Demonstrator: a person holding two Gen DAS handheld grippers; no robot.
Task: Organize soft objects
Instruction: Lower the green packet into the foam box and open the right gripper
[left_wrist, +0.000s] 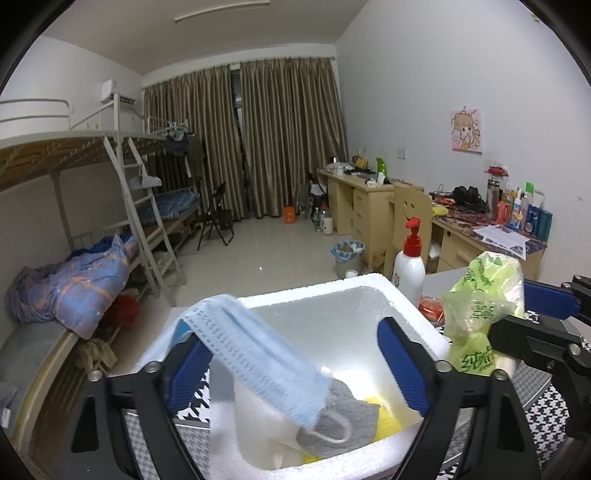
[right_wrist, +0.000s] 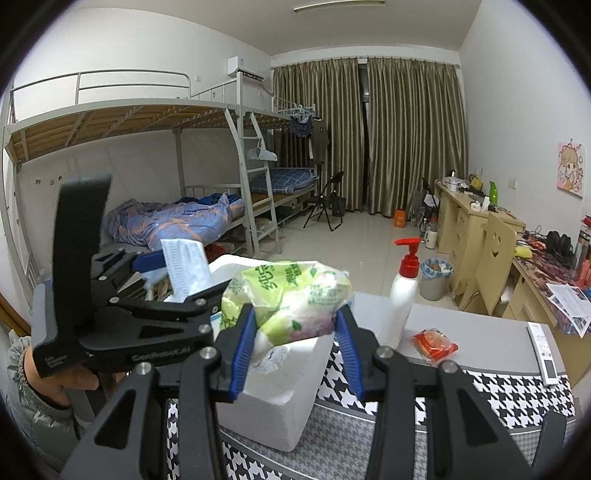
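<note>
A pale blue pleated face mask (left_wrist: 255, 343) is seen draped over the left pad of the left gripper (left_wrist: 295, 354), whose jaws are spread wide above a white foam box (left_wrist: 399, 295) and press on nothing. Inside the box, a grey sock (left_wrist: 340, 417) and a yellow cloth (left_wrist: 384, 410) are seen. A crumpled green plastic tissue pack (right_wrist: 291, 295) is clamped between the blue pads of the right gripper (right_wrist: 295, 332), above the box's near corner (a red-capped white pump bottle (right_wrist: 402, 288) stands just beside it).
</note>
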